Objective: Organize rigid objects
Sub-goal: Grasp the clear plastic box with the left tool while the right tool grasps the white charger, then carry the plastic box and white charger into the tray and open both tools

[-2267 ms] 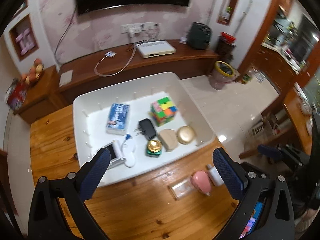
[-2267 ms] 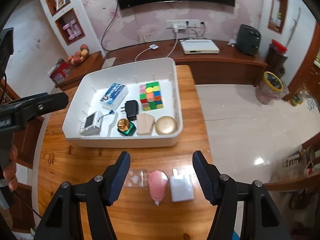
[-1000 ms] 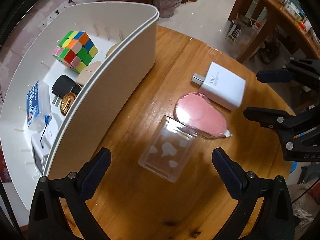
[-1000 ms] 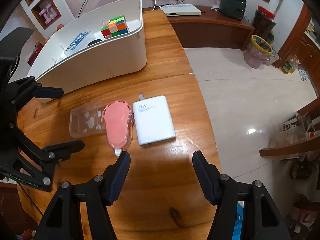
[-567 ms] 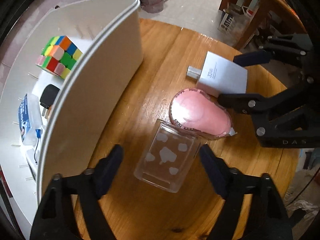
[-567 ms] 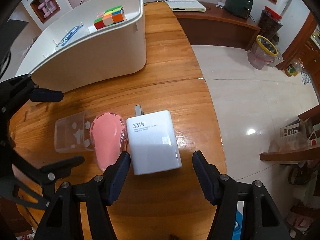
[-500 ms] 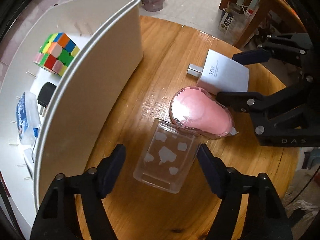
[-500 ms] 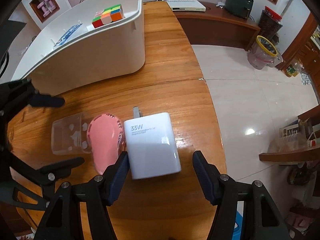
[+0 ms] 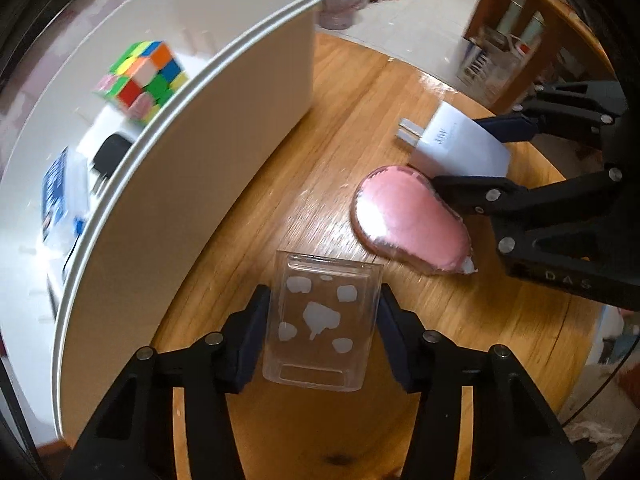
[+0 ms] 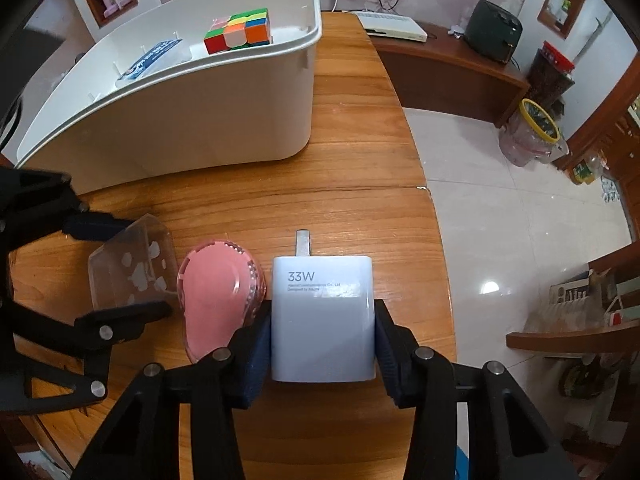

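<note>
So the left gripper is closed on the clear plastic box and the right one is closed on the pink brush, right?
Not quite. The right gripper is closed on the white 33W charger, shown in the right wrist view; the pink brush lies beside it. The left gripper does grip the clear plastic box.

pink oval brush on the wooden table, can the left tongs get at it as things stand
Probably not yet: the left tongs are shut on the clear plastic case, and the right tongs, gripping the white 33W charger, crowd the pink oval brush.

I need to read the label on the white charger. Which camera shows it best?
The right wrist view: the white charger lies face-up and centred, "33W" print legible. In the left wrist view it is far off, blurred, its text unreadable.
</note>
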A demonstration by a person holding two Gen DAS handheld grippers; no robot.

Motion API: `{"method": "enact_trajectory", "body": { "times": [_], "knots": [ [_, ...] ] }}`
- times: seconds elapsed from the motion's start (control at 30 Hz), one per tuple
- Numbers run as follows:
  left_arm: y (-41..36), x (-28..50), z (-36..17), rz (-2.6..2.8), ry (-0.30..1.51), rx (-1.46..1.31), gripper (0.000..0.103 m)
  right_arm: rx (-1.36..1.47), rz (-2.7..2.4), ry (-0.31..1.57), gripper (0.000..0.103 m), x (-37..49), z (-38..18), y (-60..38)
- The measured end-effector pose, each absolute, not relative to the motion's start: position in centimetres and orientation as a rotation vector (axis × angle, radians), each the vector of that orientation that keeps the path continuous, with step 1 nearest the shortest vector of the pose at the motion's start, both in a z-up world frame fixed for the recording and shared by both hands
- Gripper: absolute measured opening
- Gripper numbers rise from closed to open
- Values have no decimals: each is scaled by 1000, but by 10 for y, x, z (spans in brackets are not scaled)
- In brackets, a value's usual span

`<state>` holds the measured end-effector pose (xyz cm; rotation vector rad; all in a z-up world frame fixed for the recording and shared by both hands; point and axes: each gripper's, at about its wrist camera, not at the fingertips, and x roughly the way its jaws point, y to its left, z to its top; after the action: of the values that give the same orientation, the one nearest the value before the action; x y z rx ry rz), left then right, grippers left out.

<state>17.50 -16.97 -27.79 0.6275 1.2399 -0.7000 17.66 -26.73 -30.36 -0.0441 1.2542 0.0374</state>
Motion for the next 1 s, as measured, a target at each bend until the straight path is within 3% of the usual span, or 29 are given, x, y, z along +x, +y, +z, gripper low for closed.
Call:
{"method": "enact_trajectory", "body": {
  "times": [0.47,1.0],
  "knots": [
    [-99,152,-218,-548,1211,368,55,15,63,1261,47,155,-276,-259],
    [-33,201,-107,-331,991,265,55,-8,185,1050,47,181,-154,-218]
  ]
}}
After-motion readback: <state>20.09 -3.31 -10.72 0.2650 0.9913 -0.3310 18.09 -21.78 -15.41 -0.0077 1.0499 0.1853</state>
